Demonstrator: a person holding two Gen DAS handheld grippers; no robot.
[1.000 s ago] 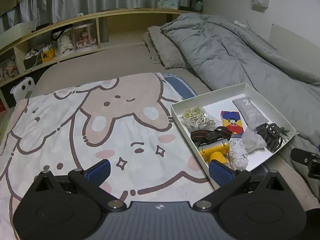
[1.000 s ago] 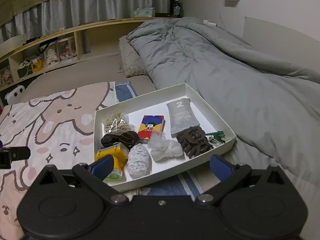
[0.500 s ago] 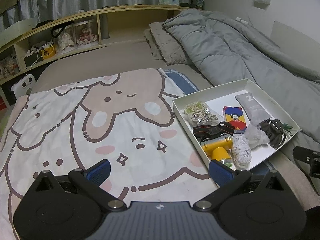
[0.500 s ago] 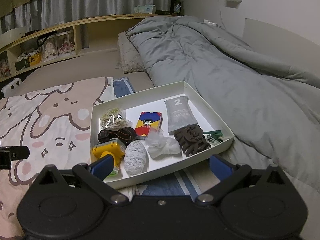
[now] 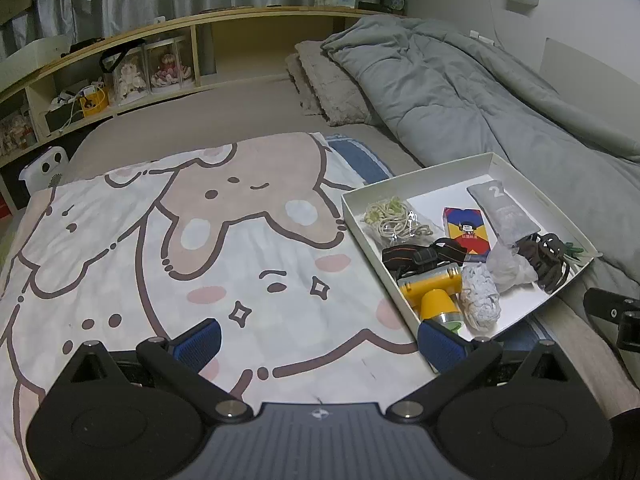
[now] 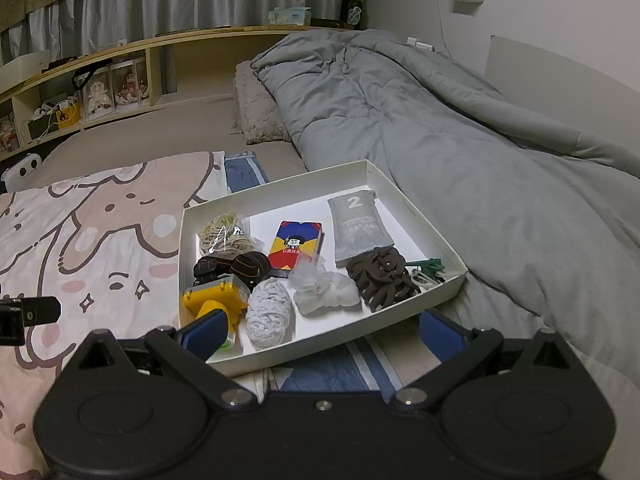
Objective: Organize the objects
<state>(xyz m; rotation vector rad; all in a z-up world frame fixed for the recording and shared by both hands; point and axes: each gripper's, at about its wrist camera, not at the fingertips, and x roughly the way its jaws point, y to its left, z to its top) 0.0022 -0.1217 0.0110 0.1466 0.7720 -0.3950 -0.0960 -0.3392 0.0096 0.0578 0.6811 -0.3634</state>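
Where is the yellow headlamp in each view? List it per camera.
Left wrist: yellow headlamp sits right of centre, in the white box's near corner.
Right wrist: headlamp is lower left of centre, same corner.
Shared landmark: the grey pouch marked 2.

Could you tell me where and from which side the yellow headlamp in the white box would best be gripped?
Probably the yellow headlamp is best gripped across its narrower round neck, coming from above. It lies flat in the near left corner of the white box, the box wall close on one side and the white mesh ball on the other, which likely hinders a sideways approach. Its black strap is soft and would slip.
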